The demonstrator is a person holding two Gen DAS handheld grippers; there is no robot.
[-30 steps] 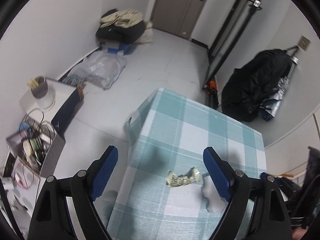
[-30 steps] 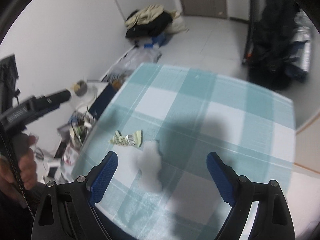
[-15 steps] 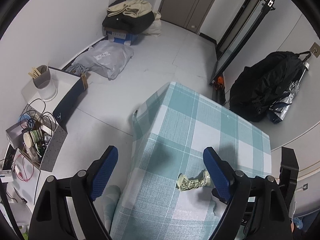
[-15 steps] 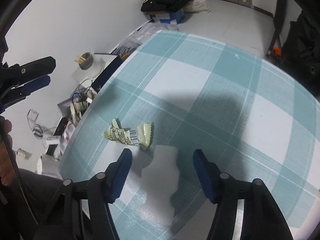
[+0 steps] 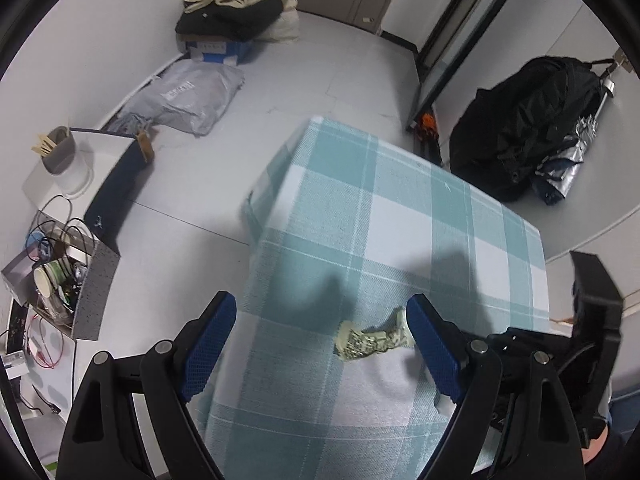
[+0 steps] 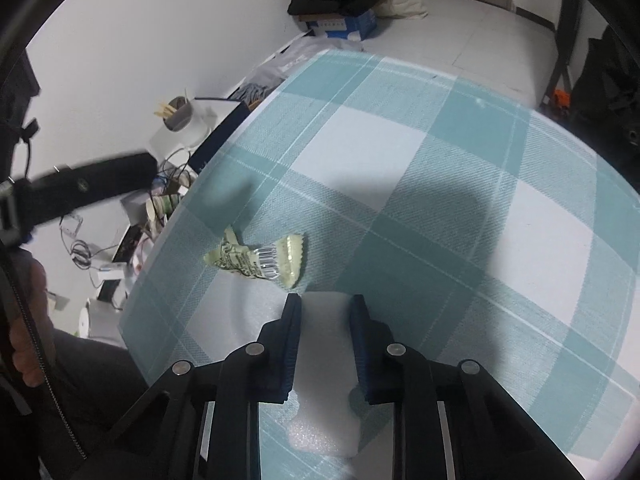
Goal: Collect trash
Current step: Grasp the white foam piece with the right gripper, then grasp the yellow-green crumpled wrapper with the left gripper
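Observation:
A crumpled pale-green wrapper (image 5: 370, 340) (image 6: 260, 258) lies on the teal-and-white checked tablecloth (image 5: 400, 216) (image 6: 400, 160). A white foam sheet (image 6: 324, 372) lies just behind it on the cloth. My right gripper (image 6: 325, 312) is low over the foam, its blue fingers closed in on the sheet's two sides. My left gripper (image 5: 320, 340) is open and empty, held above the table's left edge with the wrapper between its fingers and near the right one. The foam shows in the left wrist view (image 5: 442, 402) only as a sliver behind the right finger.
Left of the table on the floor stand a grey box of cups and cables (image 5: 60, 276), a white box with a grey cup (image 5: 60, 156), a grey bag (image 5: 188, 96) and piled clothes (image 5: 232, 12). A black bag (image 5: 528, 120) leans at the far right wall.
My right gripper has come down onto the foam sheet and its fingers have closed from wide open to narrow. My left gripper has risen slightly and stayed open.

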